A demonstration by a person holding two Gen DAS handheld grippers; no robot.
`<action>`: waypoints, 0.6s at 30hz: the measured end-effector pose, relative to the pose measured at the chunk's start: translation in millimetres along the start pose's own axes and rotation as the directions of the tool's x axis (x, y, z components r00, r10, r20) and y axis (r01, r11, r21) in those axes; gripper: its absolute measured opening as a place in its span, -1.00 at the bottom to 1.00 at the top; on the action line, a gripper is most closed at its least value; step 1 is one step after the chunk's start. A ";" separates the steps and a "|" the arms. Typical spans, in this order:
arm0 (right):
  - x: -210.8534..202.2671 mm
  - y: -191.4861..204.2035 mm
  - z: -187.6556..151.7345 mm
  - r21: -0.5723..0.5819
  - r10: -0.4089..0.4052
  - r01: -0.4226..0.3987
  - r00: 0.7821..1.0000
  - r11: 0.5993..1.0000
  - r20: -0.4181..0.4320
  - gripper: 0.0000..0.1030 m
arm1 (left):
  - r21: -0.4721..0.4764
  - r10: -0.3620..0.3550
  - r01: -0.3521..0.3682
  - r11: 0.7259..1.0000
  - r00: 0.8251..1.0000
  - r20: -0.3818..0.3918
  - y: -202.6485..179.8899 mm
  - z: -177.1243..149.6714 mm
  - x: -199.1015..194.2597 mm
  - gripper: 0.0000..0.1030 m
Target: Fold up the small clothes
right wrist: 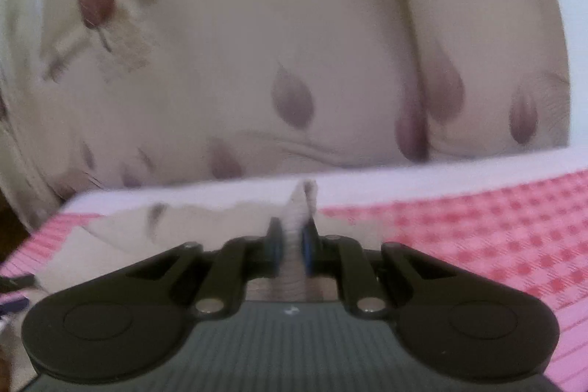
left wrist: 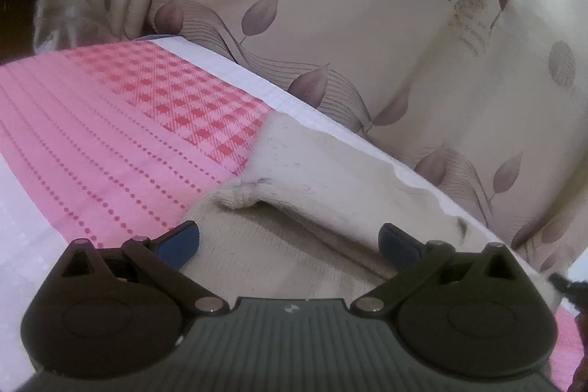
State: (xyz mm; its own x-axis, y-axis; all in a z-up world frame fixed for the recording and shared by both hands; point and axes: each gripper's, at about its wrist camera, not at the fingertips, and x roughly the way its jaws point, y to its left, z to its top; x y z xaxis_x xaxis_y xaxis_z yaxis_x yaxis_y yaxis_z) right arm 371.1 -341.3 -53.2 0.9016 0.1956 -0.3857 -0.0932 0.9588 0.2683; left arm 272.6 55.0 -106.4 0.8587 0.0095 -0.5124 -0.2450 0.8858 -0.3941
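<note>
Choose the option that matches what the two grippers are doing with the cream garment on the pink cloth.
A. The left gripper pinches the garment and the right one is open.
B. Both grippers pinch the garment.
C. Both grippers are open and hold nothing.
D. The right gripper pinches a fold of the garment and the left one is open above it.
D: the right gripper is closed on a raised fold of the cream garment, while the left gripper has its fingers spread wide over it.
</note>
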 end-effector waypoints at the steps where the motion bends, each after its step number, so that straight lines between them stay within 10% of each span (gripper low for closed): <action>1: 6.1 -3.1 -4.7 -0.011 -0.008 0.008 1.000 1.000 -0.020 -0.78 | 0.006 0.004 -0.004 1.000 1.000 0.000 -0.9 -0.2 0.1 0.98; 4: 14.9 -21.0 -16.5 0.119 0.118 -0.114 0.993 0.986 -0.031 -0.77 | 0.007 0.010 -0.010 1.000 1.000 0.000 -0.4 -0.8 1.0 0.99; 14: -37.1 -19.0 -29.8 0.178 0.000 -0.029 0.987 0.984 0.159 -0.63 | 0.020 0.034 -0.034 0.999 0.999 0.000 -2.5 -0.7 -0.3 1.00; 18: -0.1 3.8 -37.1 0.018 -0.028 0.029 0.998 0.999 -0.059 -0.65 | 0.026 0.039 -0.039 0.999 0.999 0.000 -3.3 -0.9 -0.1 1.00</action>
State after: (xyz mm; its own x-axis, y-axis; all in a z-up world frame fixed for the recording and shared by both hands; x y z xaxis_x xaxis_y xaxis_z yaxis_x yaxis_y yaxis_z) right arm 355.1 -330.0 -84.9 0.8772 0.1803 -0.4449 -0.0590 0.9603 0.2727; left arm 272.9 51.7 -105.7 0.8484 0.0435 -0.5276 -0.2659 0.8968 -0.3537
